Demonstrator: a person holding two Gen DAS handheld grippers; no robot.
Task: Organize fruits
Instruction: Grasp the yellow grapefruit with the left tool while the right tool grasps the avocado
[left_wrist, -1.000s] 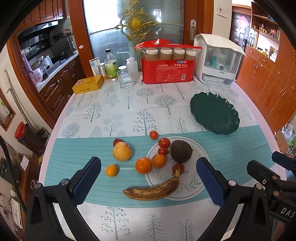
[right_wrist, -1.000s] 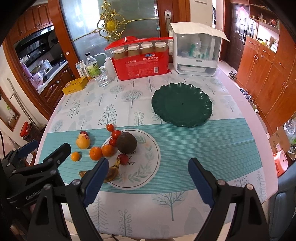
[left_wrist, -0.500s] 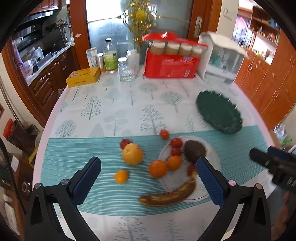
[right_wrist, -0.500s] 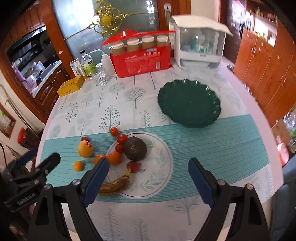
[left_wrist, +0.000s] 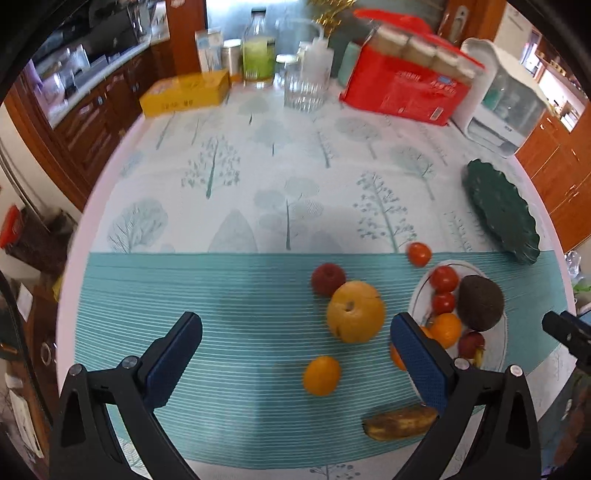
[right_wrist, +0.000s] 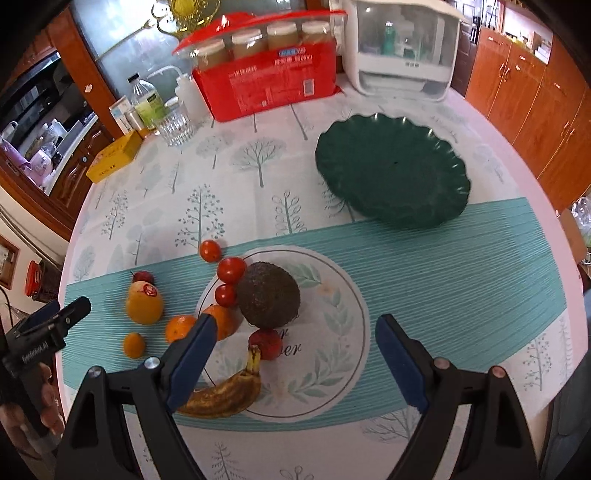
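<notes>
Indoors, tree-print tablecloth (right_wrist: 258, 162) with teal stripe, wooden cabinets (right_wrist: 535, 92) around, both grippers' jaws apart, empty.

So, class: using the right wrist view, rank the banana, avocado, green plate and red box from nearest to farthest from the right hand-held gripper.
1. Banana, by the left finger.
2. Avocado, just ahead, left of centre.
3. Green plate, farther, to the right.
4. Red box, at the table's far edge.

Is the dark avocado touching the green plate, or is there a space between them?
Apart. The right wrist view shows a wide band of tablecloth between the avocado and the green plate.
</notes>
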